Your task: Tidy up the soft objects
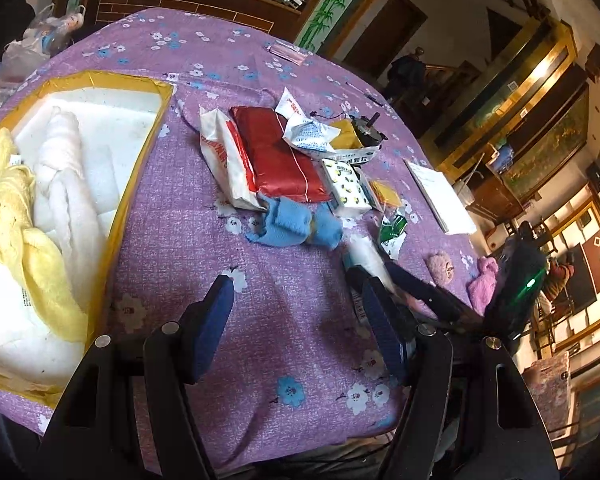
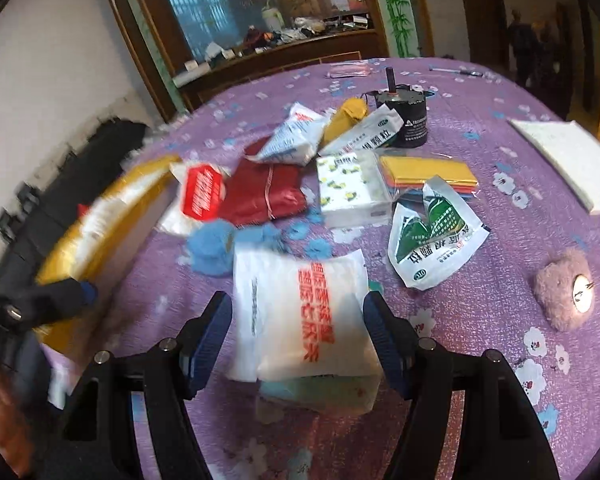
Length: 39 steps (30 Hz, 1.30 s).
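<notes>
A white plastic bag with red characters (image 2: 300, 312) lies on the purple flowered tablecloth (image 2: 480, 320) between the fingers of my right gripper (image 2: 297, 300). The jaws stand wide and a narrow gap shows at each pad. A blue knitted cloth (image 1: 292, 224) lies mid-table, beyond my left gripper (image 1: 297, 284), which is open and holds nothing. At the left, a yellow-rimmed white box (image 1: 140, 160) holds a yellow towel (image 1: 16, 216), a white towel (image 1: 68, 168) and a white bag. A pink fuzzy ball (image 2: 564, 288) and a pink cloth (image 1: 484, 284) rest at the right.
A pile sits mid-table: a red packet (image 1: 284, 156), white sachets, a tissue pack (image 2: 352, 188), a green-white sachet (image 2: 436, 240), coloured sheets (image 2: 428, 176) and a black motor (image 2: 408, 120). A white pad (image 2: 572, 160) lies far right. A wooden counter stands behind.
</notes>
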Motion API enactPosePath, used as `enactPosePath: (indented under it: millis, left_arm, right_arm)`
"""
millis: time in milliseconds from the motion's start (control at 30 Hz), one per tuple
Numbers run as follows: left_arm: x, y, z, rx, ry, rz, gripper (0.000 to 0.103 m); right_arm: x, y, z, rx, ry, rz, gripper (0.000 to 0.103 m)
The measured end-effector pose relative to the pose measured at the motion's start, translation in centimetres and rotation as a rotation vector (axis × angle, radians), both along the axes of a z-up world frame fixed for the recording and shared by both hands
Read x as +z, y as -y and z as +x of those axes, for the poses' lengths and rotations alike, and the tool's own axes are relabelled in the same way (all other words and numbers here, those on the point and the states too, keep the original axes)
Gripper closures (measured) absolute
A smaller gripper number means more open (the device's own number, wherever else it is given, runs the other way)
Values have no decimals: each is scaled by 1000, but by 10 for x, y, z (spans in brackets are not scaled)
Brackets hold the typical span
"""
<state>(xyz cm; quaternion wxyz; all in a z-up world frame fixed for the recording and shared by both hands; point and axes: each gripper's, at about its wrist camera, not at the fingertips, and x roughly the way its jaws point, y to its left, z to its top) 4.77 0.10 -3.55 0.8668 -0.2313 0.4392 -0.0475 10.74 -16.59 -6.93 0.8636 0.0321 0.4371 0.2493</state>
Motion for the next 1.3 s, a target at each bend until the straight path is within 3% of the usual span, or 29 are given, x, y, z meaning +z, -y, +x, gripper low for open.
enactPosePath:
  millis: [100,300,433,533,600,833,900,1033,1133,1233,1300]
  left_arm:
    - [0,1,8,-9,0,15,36]
    - [-7,19,47,-90,-18,85,36]
    - [-15,31,82,-120,-35,167,36]
    - [-22,36,100,-154,-26,185,36]
    - [-34,36,109,-173,-84,161,36]
    - [-30,27,68,-280,-162,-44,36]
    - [-18,28,59,-290,-131,-2,36]
    - [-6,33,67,-275,-42,196,36]
    - [-13,30,81,-281,-21,182,36]
    - [-41,39,92,-307,-118,206,36]
    - [-42,40,83,-303,-91,219,36]
  right_arm:
    - [-3,1,-4,-18,34,-39,35]
    - [2,23,-3,-55,18,75,47]
    - [4,29,-3,-75,24,92,76]
    - [9,31,-5,-77,44,96,89]
    - [13,34,-8,-77,65,104,94]
    - [18,38,-12,-54,82,135,95]
    - [18,39,-11,-53,74,162,96]
    - [18,39,-11,-57,65,169,96]
    - [19,41,-12,-65,62,173,96]
    - [18,43,-12,-69,49,177,96]
    - [19,44,-13,-66,52,177,95]
